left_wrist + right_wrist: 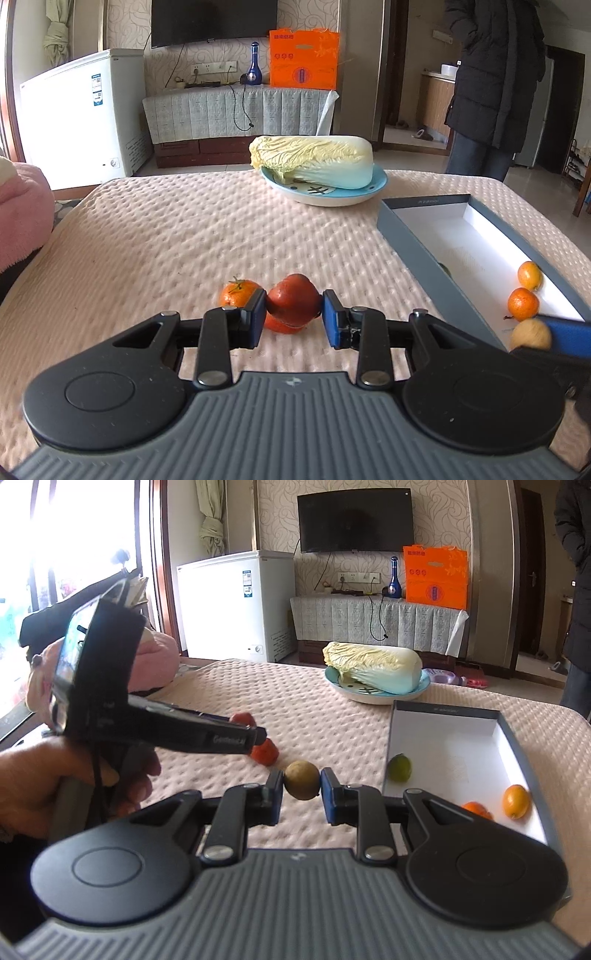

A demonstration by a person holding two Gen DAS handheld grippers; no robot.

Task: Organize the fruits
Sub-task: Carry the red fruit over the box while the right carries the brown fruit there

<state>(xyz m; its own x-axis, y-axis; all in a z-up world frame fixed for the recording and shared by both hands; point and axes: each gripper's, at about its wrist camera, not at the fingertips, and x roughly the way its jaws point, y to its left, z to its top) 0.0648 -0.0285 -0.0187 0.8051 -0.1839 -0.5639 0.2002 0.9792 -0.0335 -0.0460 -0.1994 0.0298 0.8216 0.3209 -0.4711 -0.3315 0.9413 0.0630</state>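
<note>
Left wrist view. My left gripper (294, 314) is clamped on a dark red fruit (293, 304); both blue pads press its sides and it sits lifted just above the quilted table cover (177, 236). A second red-orange fruit (282, 325) lies directly under it on the cover. A small orange with a stem (236, 291) lies just beside the left pad, touching or nearly so; I cannot tell which. To the right stands the grey box (421, 247) with its white floor, holding two small oranges: one (530, 275) against the far wall, another (522, 303) just in front of it. At the right edge my right gripper (554, 338) shows a blue pad against a pale yellow-brown fruit (531, 334). Further back, a napa cabbage (314, 160) lies on its side in a blue-rimmed plate (380, 181).

Right wrist view. My right gripper (301, 788) is closed tight on the round yellow-brown fruit (301, 780), which hangs clear of the cover, near the box's (447, 710) near-left corner. Inside the box: a green lime (399, 768) at the left wall, an orange (515, 800) toward the right wall, another orange (476, 808) partly hidden behind my gripper's arm. On the left my left hand (55, 775) holds the left gripper (255, 734), with red fruit (265, 752) at its tip. Cabbage (373, 668) and plate (369, 698) sit beyond the box.
</note>
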